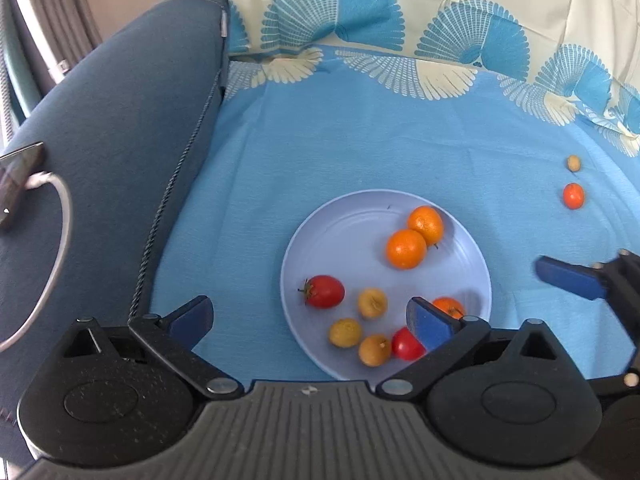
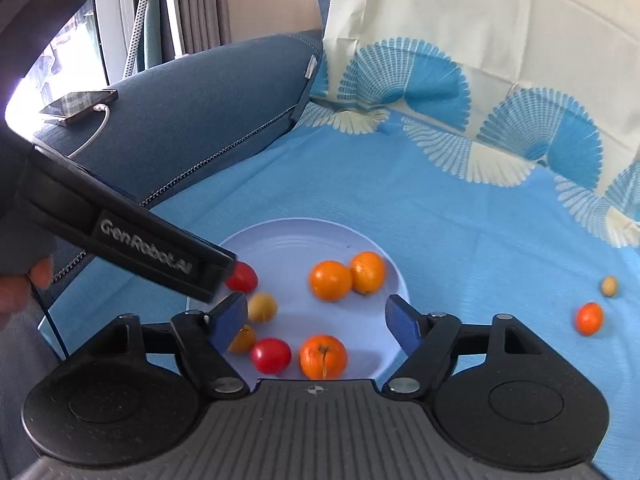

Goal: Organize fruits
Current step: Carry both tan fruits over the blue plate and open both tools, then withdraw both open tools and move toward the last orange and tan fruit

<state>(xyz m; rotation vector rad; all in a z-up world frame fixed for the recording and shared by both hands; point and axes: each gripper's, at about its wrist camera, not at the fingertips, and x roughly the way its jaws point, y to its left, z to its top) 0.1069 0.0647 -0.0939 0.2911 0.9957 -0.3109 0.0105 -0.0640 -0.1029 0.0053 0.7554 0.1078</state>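
Observation:
A pale blue plate lies on the blue patterned cloth. It holds three oranges, two red tomatoes and three small yellow fruits. Two oranges touch at its far side. My left gripper hangs open over the plate's near left part, with nothing between its pads. Its right finger partly hides a tomato and an orange. My right gripper is open above the plate's near edge. An orange lies below its fingers, ungripped. A small orange fruit and a yellowish one lie on the cloth to the right.
A blue sofa armrest rises on the left and carries a phone with a white cable. A cream, fan-patterned cover stands at the back. The left gripper's black body crosses the right wrist view, with a hand at the edge.

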